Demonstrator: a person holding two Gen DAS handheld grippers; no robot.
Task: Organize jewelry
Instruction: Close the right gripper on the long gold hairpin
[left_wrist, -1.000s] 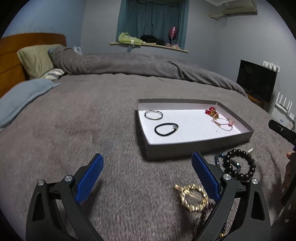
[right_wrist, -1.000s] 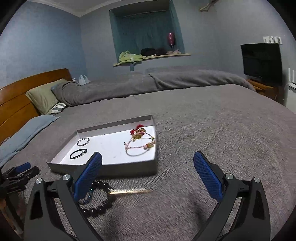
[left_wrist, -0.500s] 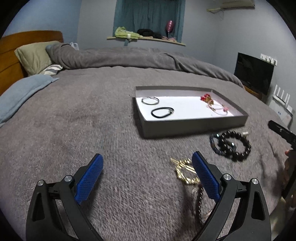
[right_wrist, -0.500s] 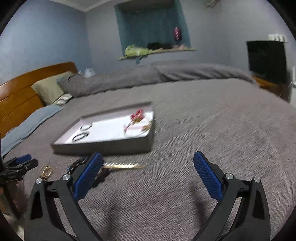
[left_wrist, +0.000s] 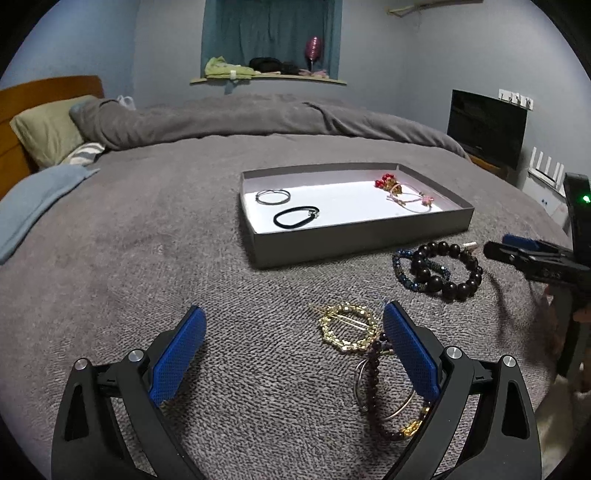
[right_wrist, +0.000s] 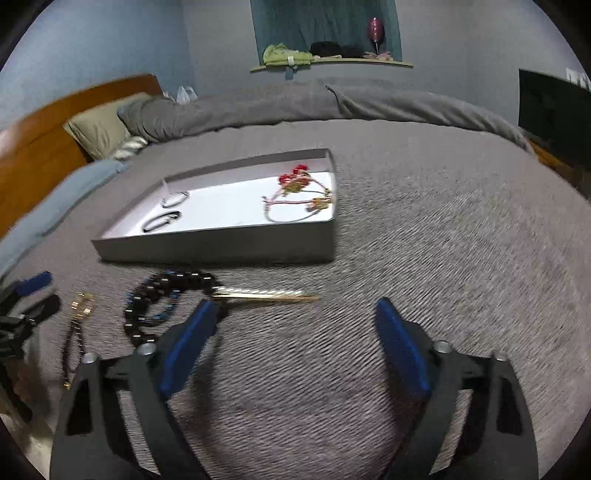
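A grey tray (left_wrist: 354, 240) on the bed holds a silver ring (left_wrist: 272, 196), a black hair tie (left_wrist: 295, 217) and a red-beaded bracelet (left_wrist: 404, 192). In front of it lie a black bead bracelet (left_wrist: 448, 271) over a blue one (left_wrist: 400, 267), a round gold clip (left_wrist: 349, 328) and a dark bead bracelet with a silver bangle (left_wrist: 373, 387). My left gripper (left_wrist: 291, 310) is open and empty, its right finger beside the gold clip. My right gripper (right_wrist: 293, 304) hangs low over the blanket with its jaws closing and nothing between them. A long gold hairpin (right_wrist: 266, 294) lies just beyond its tips.
The grey blanket (right_wrist: 424, 240) covers the whole bed. A pillow (left_wrist: 48, 129) and wooden headboard (right_wrist: 44, 147) are at the far left, a folded duvet (left_wrist: 240, 118) along the back. A dark screen (left_wrist: 485, 133) stands past the bed's right edge.
My right gripper has sunk toward the blanket and its jaws have narrowed a little; the gold hairpin is now close to its tips. The left gripper shifted slightly, staying open.
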